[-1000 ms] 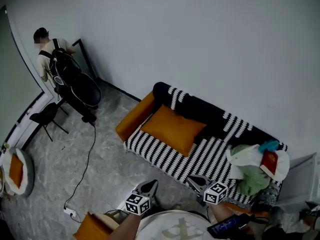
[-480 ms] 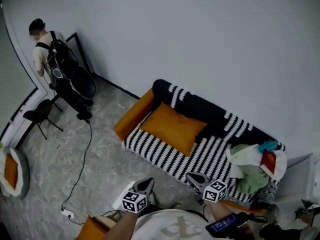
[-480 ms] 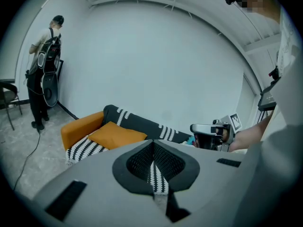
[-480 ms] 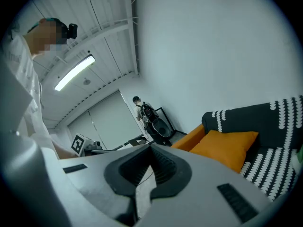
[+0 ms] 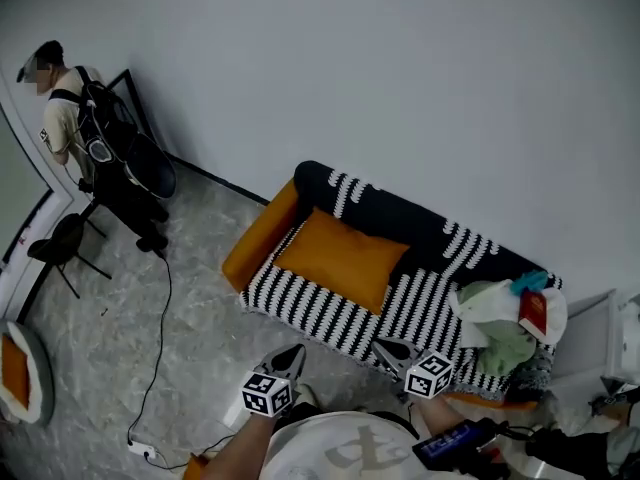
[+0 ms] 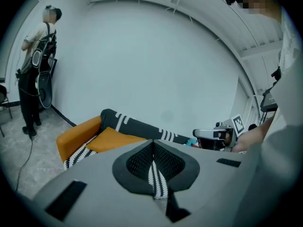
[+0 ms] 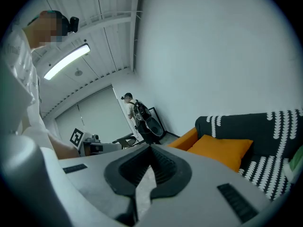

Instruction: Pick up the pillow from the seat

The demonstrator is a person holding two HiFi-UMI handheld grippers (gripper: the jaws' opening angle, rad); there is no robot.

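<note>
An orange pillow [image 5: 342,259] lies on the left half of the black-and-white striped sofa seat [image 5: 330,318], leaning toward the dark backrest. Both grippers are held low in front of the sofa, well short of the pillow. My left gripper [image 5: 291,356] is shut and empty, with its marker cube just below it. My right gripper [image 5: 392,351] is also shut and empty, close to the seat's front edge. In the left gripper view the pillow [image 6: 113,138] shows beyond the shut left gripper [image 6: 153,145]. In the right gripper view the pillow [image 7: 222,148] lies to the right of the shut right gripper [image 7: 150,148].
The sofa has an orange armrest [image 5: 255,240] on its left end. Clothes and bags [image 5: 505,333] with a red book [image 5: 535,313] fill its right end. A person with a backpack [image 5: 62,118] stands by a black pram [image 5: 135,183], a chair [image 5: 60,246] and a floor cable [image 5: 160,338].
The head view has swung, so the sofa and the person at the back sit further left in frame. Both grippers stay shut and low in front of the sofa.
</note>
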